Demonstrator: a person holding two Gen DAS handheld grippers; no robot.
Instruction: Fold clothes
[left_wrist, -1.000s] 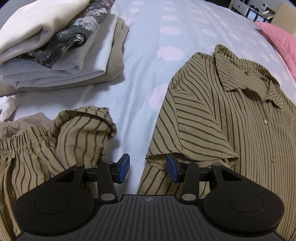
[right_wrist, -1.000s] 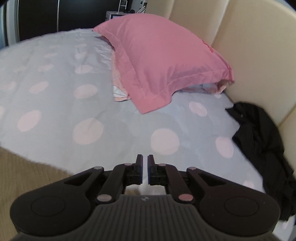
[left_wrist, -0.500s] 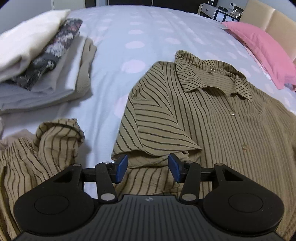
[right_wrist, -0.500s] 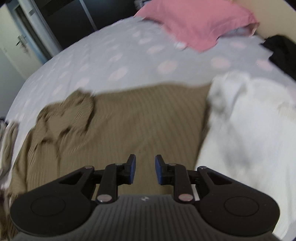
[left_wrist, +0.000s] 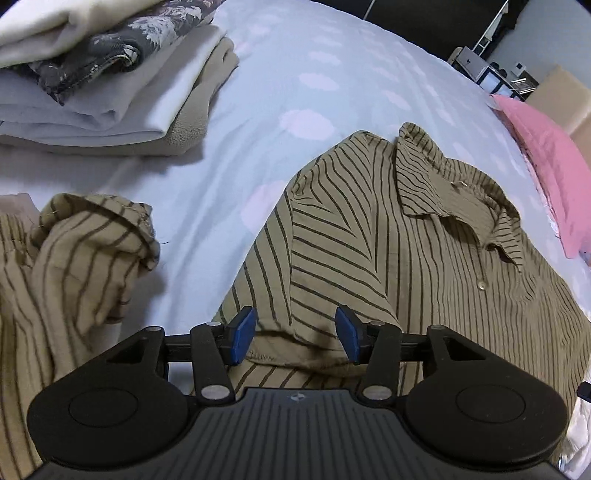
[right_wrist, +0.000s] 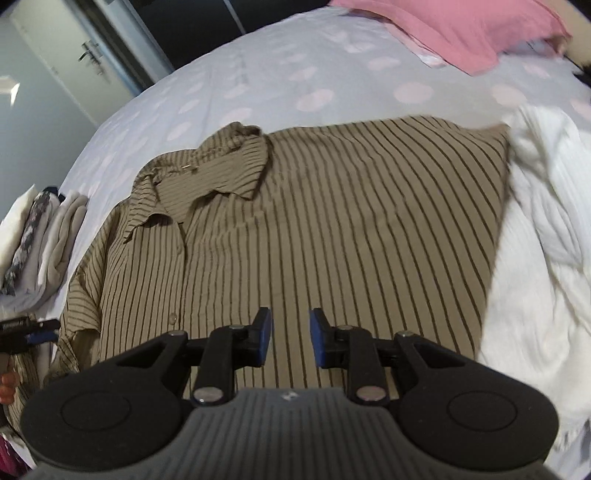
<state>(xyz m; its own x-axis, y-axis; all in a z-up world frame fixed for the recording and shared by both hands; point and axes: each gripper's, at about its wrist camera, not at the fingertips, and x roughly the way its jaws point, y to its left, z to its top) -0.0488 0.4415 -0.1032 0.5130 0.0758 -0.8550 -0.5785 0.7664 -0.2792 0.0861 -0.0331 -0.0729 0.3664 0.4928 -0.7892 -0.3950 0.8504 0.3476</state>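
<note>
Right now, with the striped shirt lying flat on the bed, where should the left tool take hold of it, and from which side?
Probably at the hem of the short sleeve, which lies just under the open left tool. The sleeve sticks out loose from the striped shirt and its edge lifts a little off the bed. Come down from above on the outer side and pinch across that edge.

Striped shirts laid flat: one (left_wrist: 424, 258)
Buttons showing on it: two, one (left_wrist: 481, 284) in the left wrist view, one (right_wrist: 172, 316) in the right
Crumpled striped garments: one (left_wrist: 74, 266)
Stacks of folded clothes: one (left_wrist: 110, 74), about four layers
Pink pillows: one (right_wrist: 454, 26)
White garments: one (right_wrist: 543, 229)
Grippers: two, left (left_wrist: 295, 334), right (right_wrist: 290, 338)
Beds: one (left_wrist: 332, 55)
</note>
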